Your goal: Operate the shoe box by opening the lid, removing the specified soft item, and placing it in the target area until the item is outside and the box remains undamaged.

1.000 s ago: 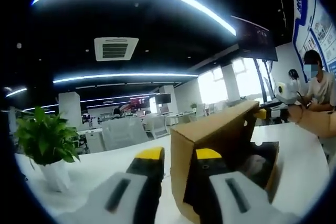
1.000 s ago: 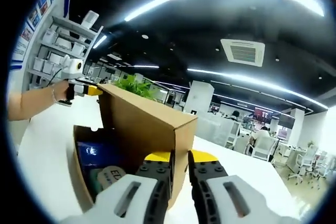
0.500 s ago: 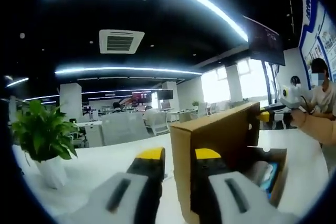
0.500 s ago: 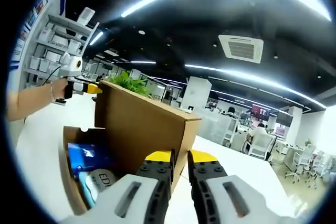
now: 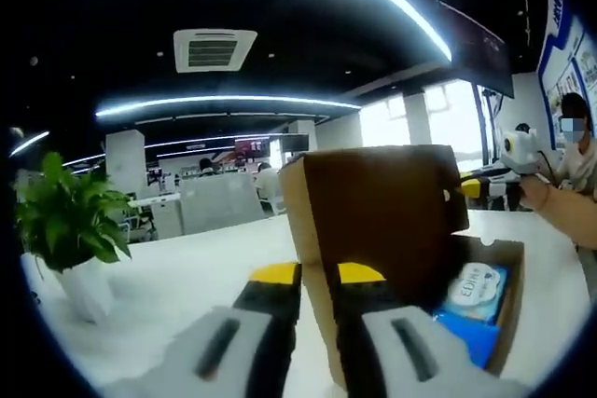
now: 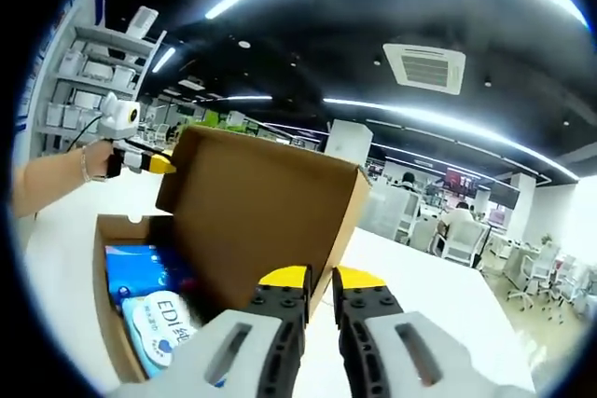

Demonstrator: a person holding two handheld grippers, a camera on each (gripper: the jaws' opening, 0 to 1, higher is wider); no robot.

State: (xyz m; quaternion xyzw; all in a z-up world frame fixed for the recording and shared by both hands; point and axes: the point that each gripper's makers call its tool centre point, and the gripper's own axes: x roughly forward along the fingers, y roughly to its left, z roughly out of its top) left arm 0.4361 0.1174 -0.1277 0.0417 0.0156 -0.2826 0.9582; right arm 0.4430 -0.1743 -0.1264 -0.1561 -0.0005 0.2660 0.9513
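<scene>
Between both closed tools [image 5: 313,275] [image 6: 309,278] stands the raised lid [image 6: 261,207], gripped.

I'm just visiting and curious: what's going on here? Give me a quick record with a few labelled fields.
Setting: white table in an open office
Box: cardboard shoe box, open
Lid: lid raised, standing up behind the opening
Inside: a white round-labelled soft pack lying on a blue item
Left claw: jaws close together at the lid's edge; grip cannot be confirmed
Right claw: jaws close together at the lid's edge; grip unclear
Nearby: potted plant; a person seated far off
</scene>
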